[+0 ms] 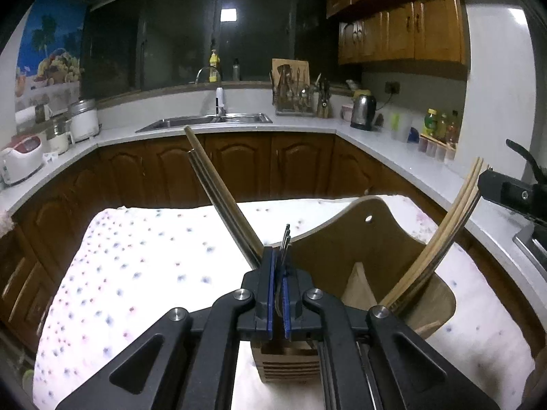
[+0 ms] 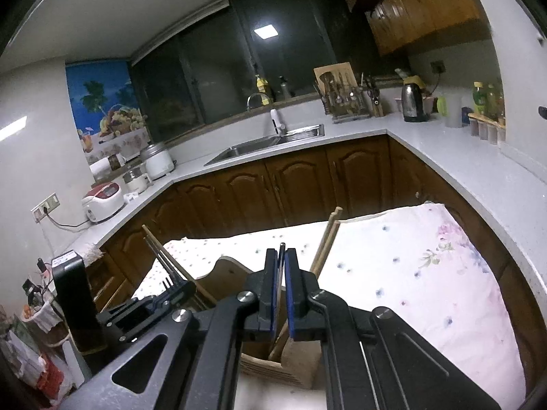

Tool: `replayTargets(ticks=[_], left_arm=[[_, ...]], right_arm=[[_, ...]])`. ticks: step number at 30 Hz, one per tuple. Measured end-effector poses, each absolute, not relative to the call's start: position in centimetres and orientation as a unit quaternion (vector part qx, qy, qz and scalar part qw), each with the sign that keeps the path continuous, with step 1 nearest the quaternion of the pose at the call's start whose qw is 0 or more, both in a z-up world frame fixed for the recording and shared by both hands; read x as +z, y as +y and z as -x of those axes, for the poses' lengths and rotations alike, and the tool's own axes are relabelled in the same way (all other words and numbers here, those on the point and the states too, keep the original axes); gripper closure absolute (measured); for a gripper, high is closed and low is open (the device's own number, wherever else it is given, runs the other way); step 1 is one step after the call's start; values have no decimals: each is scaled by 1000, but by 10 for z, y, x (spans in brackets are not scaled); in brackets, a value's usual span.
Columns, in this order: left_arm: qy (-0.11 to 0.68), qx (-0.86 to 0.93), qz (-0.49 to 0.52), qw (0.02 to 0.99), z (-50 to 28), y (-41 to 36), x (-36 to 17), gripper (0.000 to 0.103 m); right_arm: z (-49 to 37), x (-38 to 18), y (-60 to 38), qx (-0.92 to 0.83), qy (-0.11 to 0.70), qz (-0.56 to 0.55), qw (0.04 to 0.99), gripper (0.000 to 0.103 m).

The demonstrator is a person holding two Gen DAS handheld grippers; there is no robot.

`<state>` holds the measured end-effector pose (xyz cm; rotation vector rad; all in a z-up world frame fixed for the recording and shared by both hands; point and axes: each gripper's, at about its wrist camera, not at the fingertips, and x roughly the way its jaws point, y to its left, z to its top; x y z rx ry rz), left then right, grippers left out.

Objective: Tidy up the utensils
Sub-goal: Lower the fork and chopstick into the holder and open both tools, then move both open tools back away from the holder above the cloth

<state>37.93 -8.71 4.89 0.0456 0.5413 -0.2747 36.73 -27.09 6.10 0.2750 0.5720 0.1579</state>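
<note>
Left tongs (image 1: 279,273) clamp a fork (image 1: 285,239) — tines toward 12 o'clock, its long axis along the fingers. The wooden holder (image 1: 386,256) sits directly beneath, chopsticks (image 1: 441,239) at 2 o'clock. Right tongs (image 2: 281,273) pinch a thin utensil (image 2: 281,256) above the same holder.

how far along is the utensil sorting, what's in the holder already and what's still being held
Done: chopsticks already stand in the wooden holder, with another bundle on its other side. In hand: the left gripper is shut on a fork, the right gripper on a thin utensil. Left: setting both in the holder.
</note>
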Motion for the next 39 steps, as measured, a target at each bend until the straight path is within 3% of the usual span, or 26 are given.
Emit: replayTargets(ticks=[17,24,28,31,32,34,36,38,39], left_arm=[[282,-137,-18,950,-384,-87,58,97],[283,-136,-23,949,-380,-87,58,92],[283,-131,-19,950,-377,-85,60,80],[282,-134,-14,950,-372,-83,62,78],[282,-132,-13,950,-370,-82,63,76],[279,-129,-13,952,-365,-81,64,58],[271,-124,-9,954,-358,-77,66,46],[267,-117,-2,957,-350,-72,66,33],[267,-109,2,957,-346,-69,65,18]], right_arm=[[-370,51,-280,76,298,-160,938,94],[-369,43,-283,69,305,-171,934,97],[-365,48,-285,71,303,-177,934,94],[-363,52,-286,69,300,-179,934,94],[-361,53,-288,67,298,-182,934,93],[-359,54,-290,65,297,-187,934,92],[-356,55,-292,65,295,-193,934,86],[-352,55,-293,64,291,-196,934,63],[-351,55,-294,64,288,-198,935,54]])
